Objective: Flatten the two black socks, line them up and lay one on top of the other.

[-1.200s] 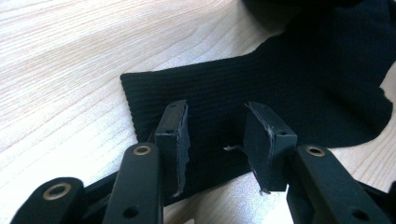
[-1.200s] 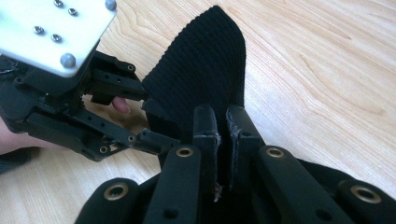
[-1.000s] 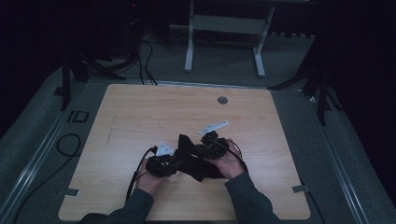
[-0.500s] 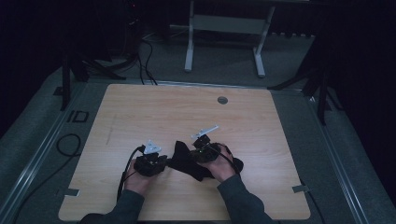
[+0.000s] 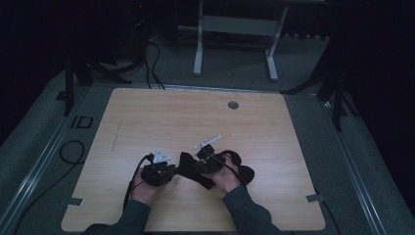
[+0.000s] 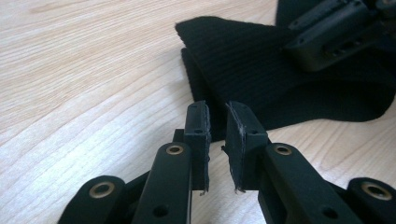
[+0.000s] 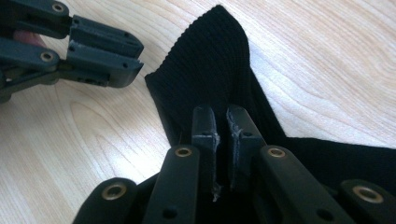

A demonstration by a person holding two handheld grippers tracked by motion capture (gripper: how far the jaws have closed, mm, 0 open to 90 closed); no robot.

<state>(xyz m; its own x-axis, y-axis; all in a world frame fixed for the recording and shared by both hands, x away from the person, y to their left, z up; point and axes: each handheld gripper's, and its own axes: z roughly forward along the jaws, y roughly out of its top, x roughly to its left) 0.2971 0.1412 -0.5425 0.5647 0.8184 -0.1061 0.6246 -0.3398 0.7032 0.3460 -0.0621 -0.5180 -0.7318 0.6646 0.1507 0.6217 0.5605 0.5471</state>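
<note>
L gripper (image 6: 215, 128): two black jaws rise from the bottom edge w/ a narrow gap between the pads, nothing in it, tips just short of the near edge of a black ribbed knit cloth (image 6: 261, 70) lying flat on the light wood table (image 6: 84, 79). Cloth looks folded, w/ one corner pointing up-left and a second layer edge peeking out below it on the left side. Top right, the other gripper (image 6: 334, 35) sits over the cloth, dark grey, blurred; can't tell how its jaws stand.
</note>
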